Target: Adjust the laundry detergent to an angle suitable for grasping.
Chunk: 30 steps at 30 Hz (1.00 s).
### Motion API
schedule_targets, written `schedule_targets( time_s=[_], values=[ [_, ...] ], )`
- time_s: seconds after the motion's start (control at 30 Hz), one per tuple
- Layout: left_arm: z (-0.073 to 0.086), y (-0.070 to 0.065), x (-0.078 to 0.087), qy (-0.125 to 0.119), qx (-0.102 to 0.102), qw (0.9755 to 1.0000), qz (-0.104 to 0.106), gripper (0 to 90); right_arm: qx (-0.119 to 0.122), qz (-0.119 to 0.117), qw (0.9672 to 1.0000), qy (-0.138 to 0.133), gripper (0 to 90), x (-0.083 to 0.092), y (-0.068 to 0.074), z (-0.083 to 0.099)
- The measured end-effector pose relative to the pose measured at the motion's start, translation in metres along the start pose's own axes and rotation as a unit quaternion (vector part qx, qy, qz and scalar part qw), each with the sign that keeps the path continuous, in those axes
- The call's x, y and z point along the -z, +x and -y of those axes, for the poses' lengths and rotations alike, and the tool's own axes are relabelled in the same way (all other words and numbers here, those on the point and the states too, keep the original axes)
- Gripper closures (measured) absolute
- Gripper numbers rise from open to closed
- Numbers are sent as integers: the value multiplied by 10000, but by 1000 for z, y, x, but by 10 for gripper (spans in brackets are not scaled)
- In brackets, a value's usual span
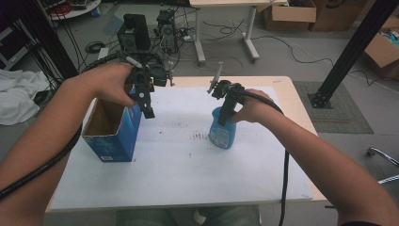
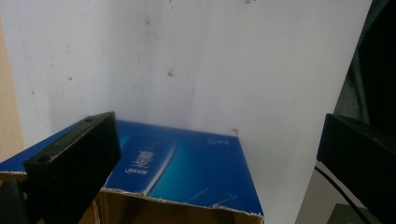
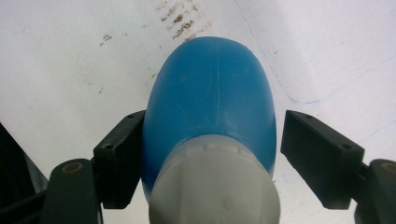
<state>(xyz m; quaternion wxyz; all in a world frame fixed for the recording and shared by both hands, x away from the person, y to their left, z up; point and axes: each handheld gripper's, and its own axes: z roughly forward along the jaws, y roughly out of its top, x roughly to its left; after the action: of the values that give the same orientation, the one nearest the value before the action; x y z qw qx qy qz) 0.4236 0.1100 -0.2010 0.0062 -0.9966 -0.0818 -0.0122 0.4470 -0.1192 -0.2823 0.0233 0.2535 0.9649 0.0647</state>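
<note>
Seemingly mid-grasp, the right gripper (image 3: 210, 154) straddles the blue bottle (image 3: 210, 107) — one jaw touching, not yet clamped — while the left gripper (image 2: 210, 154) gapes empty over the box (image 2: 187, 172); closing comes next.

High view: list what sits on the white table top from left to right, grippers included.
Open blue box → left gripper just above the box's right wall → dark smudges on the white table top → blue bottle with the right gripper at its top.
</note>
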Motion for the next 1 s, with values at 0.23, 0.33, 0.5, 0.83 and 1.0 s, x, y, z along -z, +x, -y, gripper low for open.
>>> schedule_targets(
  time_s=[0.23,0.33,0.5,0.83,1.0],
  values=[
    [1,0,-2,3,11,10000,19,1,60,-22,10000,54,196,-1,3,0],
    [2,0,-2,14,15,10000,17,1,113,8,9999,103,169,1,3,0],
    [2,0,-1,15,28,10000,-1,1,328,96,9994,37,146,9,6,0],
    [3,-1,0,29,27,10000,8,1,471,161,9987,-58,116,17,6,1],
    [2,-1,0,33,15,10000,10,1,593,165,9980,-148,81,22,6,3]
  ],
)
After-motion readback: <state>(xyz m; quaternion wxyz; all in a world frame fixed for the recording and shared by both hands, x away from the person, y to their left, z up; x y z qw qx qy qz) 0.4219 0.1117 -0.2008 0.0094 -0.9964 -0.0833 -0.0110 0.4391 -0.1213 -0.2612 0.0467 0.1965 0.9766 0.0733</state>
